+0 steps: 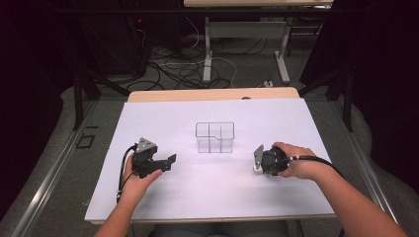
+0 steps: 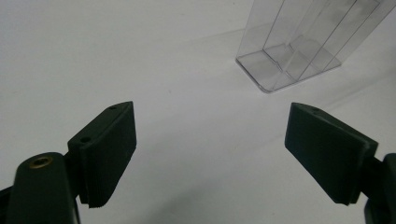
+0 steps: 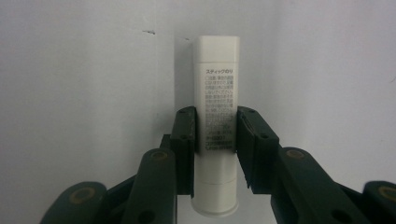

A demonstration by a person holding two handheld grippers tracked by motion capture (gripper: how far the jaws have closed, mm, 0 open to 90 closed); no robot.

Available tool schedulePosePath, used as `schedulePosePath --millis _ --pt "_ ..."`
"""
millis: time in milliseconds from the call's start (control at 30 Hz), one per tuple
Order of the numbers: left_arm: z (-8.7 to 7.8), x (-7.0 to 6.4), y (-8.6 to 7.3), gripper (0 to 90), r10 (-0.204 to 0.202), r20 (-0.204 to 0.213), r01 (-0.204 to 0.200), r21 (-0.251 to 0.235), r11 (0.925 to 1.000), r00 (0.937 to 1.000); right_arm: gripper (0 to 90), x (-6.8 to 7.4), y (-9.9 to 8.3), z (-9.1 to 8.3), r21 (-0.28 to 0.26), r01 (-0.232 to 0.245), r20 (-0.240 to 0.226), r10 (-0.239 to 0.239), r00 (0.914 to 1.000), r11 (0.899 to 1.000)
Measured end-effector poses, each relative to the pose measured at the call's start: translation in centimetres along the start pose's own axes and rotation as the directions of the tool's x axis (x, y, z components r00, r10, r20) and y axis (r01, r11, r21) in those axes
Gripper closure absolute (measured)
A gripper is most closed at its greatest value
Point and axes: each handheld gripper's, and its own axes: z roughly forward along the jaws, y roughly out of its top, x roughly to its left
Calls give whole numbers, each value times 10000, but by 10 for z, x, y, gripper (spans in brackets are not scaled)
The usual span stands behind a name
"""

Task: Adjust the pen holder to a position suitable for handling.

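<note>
A white glue stick [image 3: 217,79] with small printed text lies on the white table, and my right gripper [image 3: 215,130] is shut on its lower half, one jaw on each side. In the high view a hand holds the right gripper [image 1: 266,162] low at the right of a clear plastic organizer box [image 1: 215,137] with several compartments. My left gripper [image 1: 168,162] rests at the left of that box, held by the other hand. Its jaws stand wide apart with nothing between them [image 2: 210,116]. The clear box [image 2: 303,42] is ahead of it, to the upper right.
White sheet [image 1: 212,187] covers the table; its wooden far edge [image 1: 212,94] shows at the back. Beyond lie floor cables [image 1: 188,69] and another table's legs [image 1: 207,54]. Dark frame posts [image 1: 78,94] stand on both sides.
</note>
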Motion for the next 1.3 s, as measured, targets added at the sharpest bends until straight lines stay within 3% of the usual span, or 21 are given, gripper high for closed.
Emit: schedulePosePath --millis 33,67,300,400,433,633,767,867,967,1100,1300 --pt "0 0 0 166 2 0 -2 2 10000 10000 693 0 0 -1 6 -3 46 3 10000 10000" --pt "0 0 0 166 1 -6 -1 -3 10000 10000 693 1 -1 1 -396 -55 360 69 9993 9992" --pt "0 0 0 166 4 6 -4 -8 10000 10000 694 2 1 -11 -269 -128 622 145 9980 9996" --pt "0 0 0 166 5 -3 -5 -17 10000 10000 694 2 2 -12 -994 -111 1119 222 9935 9950" --pt "0 0 0 166 5 -3 -5 -10 10000 10000 694 3 2 -14 -1011 -387 1070 495 9930 9941" --pt "1 -1 0 166 13 1 -13 -13 10000 10000 694 4 6 -16 -1314 -425 1364 605 9888 9904" --pt "1 -1 0 166 -82 59 83 -17 10000 9999 695 6 10 -20 -1673 -226 1730 519 9836 9856" --pt "1 -1 0 166 -41 42 41 -6 10000 10000 695 8 14 -23 -1391 -56 1949 329 9803 9903" --pt "1 -1 0 166 21 39 -22 14 10000 10000 695 11 17 -24 -1163 358 2363 -74 9716 9926" --pt "2 -2 0 166 -13 76 13 26 10000 10000 695 15 22 -23 -1411 742 2639 -348 9639 9872" --pt "2 -2 0 167 75 51 -76 50 10000 10000 695 12 24 -18 -1346 396 1774 -152 9840 9901"
